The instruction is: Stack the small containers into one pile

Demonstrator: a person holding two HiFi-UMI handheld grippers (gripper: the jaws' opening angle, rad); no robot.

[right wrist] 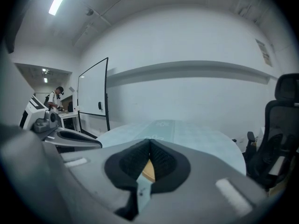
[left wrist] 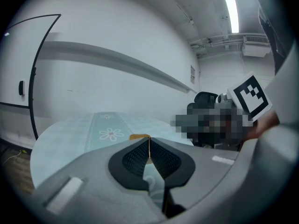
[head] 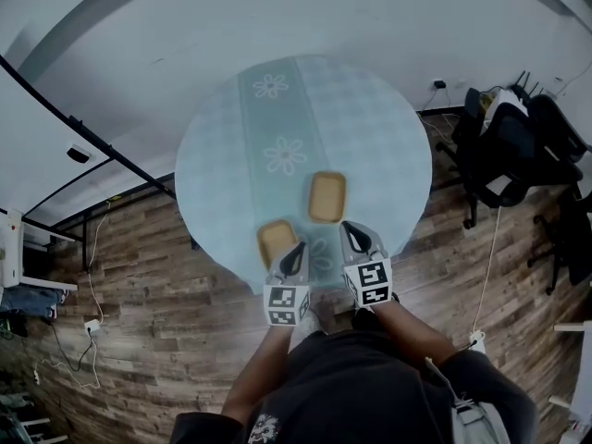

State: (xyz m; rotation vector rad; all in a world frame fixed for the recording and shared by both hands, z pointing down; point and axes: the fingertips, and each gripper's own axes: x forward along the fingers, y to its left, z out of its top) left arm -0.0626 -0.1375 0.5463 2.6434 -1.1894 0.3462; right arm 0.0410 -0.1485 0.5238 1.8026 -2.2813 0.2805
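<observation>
Two small tan containers lie on the round table (head: 388,137), which has a pale blue cloth. One container (head: 326,197) is near the middle front and the other (head: 276,240) is at the front edge. My left gripper (head: 297,249) is shut and empty, its tips just right of the nearer container. My right gripper (head: 353,231) is shut and empty, just below the farther container. In the left gripper view the shut jaws (left wrist: 148,140) hide all but a tan edge of a container (left wrist: 138,136). In the right gripper view a tan container (right wrist: 148,170) shows below the shut tips (right wrist: 149,142).
A black office chair (head: 518,146) with things on it stands right of the table. A whiteboard frame (head: 83,146) runs along the left. Cables (head: 88,322) trail over the wooden floor. A person (right wrist: 57,97) stands at a bench far left.
</observation>
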